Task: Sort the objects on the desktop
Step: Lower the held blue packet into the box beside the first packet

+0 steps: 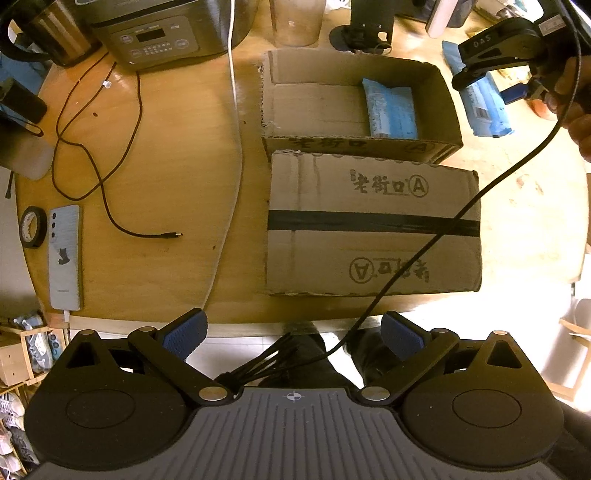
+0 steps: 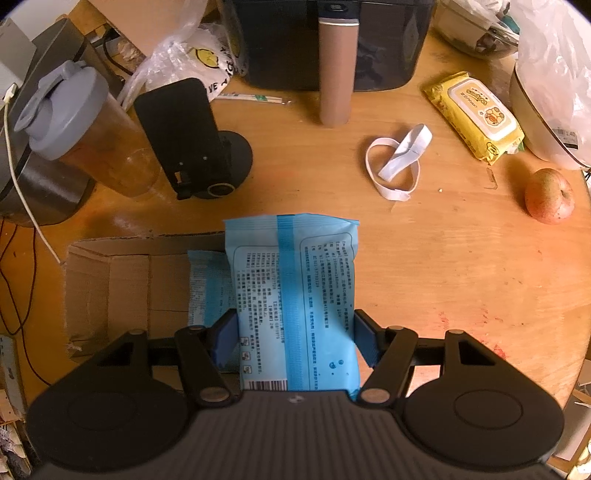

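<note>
A lived-in home, round wooden table (image 2: 461, 280) cluttered with a rice cooker (image 1: 162, 33), kettle (image 1: 48, 29), shaker cup (image 2: 85, 129), apple (image 2: 549, 196), wet wipes (image 2: 476, 114), plastic bags (image 2: 188, 48), phone (image 1: 65, 256) and charging cable (image 1: 92, 155), shoe rack (image 1: 22, 354) beside the table

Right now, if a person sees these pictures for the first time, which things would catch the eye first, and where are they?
First is the blue packet clamped in the right gripper, held at the edge of the open cardboard box, where a similar packet already lies. Next is the large taped cardboard flap in front of the open left gripper. On the far right of the table, a reddish apple stands out.
</note>
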`<action>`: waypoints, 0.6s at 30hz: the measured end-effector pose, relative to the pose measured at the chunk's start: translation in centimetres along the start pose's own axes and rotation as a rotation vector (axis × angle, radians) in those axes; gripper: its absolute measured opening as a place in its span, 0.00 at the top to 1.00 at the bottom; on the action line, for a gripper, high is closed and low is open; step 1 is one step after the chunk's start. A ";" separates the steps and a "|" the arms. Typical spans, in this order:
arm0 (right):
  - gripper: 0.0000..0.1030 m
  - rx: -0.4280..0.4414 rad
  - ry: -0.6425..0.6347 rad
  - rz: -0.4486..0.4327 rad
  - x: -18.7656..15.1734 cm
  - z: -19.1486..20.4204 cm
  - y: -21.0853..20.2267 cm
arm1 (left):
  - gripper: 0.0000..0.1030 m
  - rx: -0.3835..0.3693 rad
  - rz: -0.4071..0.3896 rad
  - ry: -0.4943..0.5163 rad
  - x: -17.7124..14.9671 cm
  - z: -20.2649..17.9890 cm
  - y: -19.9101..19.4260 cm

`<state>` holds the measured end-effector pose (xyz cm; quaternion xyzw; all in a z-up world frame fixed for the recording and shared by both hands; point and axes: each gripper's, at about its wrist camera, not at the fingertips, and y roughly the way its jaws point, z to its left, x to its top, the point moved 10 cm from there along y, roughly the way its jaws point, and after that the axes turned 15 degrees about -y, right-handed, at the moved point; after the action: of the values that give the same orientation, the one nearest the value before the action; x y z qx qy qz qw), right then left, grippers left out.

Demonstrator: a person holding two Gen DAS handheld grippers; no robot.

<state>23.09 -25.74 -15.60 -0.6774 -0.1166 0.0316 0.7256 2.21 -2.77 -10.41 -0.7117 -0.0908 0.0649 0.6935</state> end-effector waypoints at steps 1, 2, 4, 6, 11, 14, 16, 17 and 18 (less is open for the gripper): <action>0.38 0.001 -0.001 0.000 0.0 0.2 0.0 | 0.00 0.000 0.000 0.000 0.0 0.1 0.0; 0.38 0.001 -0.002 0.000 0.1 0.3 0.0 | 0.00 0.000 0.000 0.000 0.1 0.2 0.0; 0.38 0.002 -0.004 -0.001 0.2 0.6 0.1 | 0.00 -0.001 -0.001 0.000 0.1 0.3 0.0; 0.38 0.000 -0.006 -0.001 0.3 0.9 0.1 | 0.00 -0.002 -0.002 0.000 0.2 0.4 0.0; 0.38 0.002 -0.006 -0.001 0.4 1.3 0.1 | 0.00 -0.002 -0.003 0.001 0.2 0.8 0.0; 0.38 0.004 -0.006 -0.001 0.5 1.6 0.1 | 0.00 -0.002 -0.003 0.002 0.3 0.9 0.0; 0.38 0.004 -0.006 -0.001 0.5 1.7 0.1 | 0.00 -0.003 -0.003 0.002 0.3 1.0 0.0; 0.38 0.005 -0.006 -0.001 0.5 1.8 0.1 | 0.00 -0.003 -0.003 0.003 0.3 1.1 -0.1; 0.38 0.005 -0.006 -0.002 0.5 1.9 0.1 | 0.00 -0.003 -0.003 0.004 0.3 1.1 -0.1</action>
<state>23.22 -23.77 -15.57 -0.6755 -0.1191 0.0333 0.7269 2.30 -1.62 -10.36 -0.7127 -0.0905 0.0621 0.6928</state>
